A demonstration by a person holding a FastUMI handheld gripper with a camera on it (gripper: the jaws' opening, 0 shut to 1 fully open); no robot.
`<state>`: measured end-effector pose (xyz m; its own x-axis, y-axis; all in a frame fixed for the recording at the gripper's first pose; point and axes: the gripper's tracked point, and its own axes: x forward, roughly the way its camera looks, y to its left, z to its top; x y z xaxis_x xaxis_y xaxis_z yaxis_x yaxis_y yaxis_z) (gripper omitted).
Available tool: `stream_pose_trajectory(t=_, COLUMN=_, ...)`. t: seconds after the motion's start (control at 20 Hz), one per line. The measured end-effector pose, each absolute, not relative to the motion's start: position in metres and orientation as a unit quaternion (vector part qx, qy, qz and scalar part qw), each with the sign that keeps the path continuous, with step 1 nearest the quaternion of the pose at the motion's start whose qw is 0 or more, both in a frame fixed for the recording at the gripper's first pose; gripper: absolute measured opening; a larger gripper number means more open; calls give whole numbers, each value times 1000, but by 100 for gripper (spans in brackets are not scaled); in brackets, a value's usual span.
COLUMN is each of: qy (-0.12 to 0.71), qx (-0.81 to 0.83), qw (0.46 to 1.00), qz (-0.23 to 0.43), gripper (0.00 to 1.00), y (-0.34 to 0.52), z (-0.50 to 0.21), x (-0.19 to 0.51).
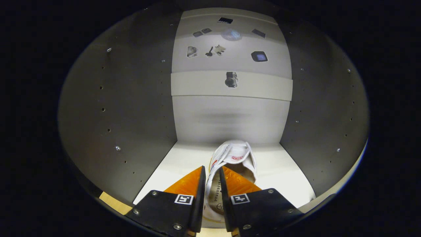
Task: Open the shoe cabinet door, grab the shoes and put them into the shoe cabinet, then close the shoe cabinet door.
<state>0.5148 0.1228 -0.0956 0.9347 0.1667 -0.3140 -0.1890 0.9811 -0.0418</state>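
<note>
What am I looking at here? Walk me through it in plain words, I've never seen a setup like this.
This is no robot arm. A person holds a handheld gripper with two fingers, and a wide-angle camera rides on it, looking forward along them. The fingers are the orange wedges with black mounts at the bottom.

The camera is looking into an open shoe cabinet: grey side walls dotted with small holes, a pale back wall, and a white floor panel. Small flat stickers or pictures sit high on the back wall; what they show is too small to tell.

A white sneaker rests on the cabinet floor, toe pointing inward. The fingers are nearly closed on one side of its collar, one finger inside the shoe, so it is apparently being placed inside.
</note>
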Motion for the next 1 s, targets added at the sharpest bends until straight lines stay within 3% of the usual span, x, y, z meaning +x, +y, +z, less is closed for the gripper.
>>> stream_pose_trajectory(t=0.55, qy=100, qx=-33, qw=991, qz=81, gripper=30, y=119, z=-33, x=426)
stream_pose_trajectory(t=1.0, qy=58, qx=-21, qw=995, qz=82, gripper=30, y=105, z=13, x=293)
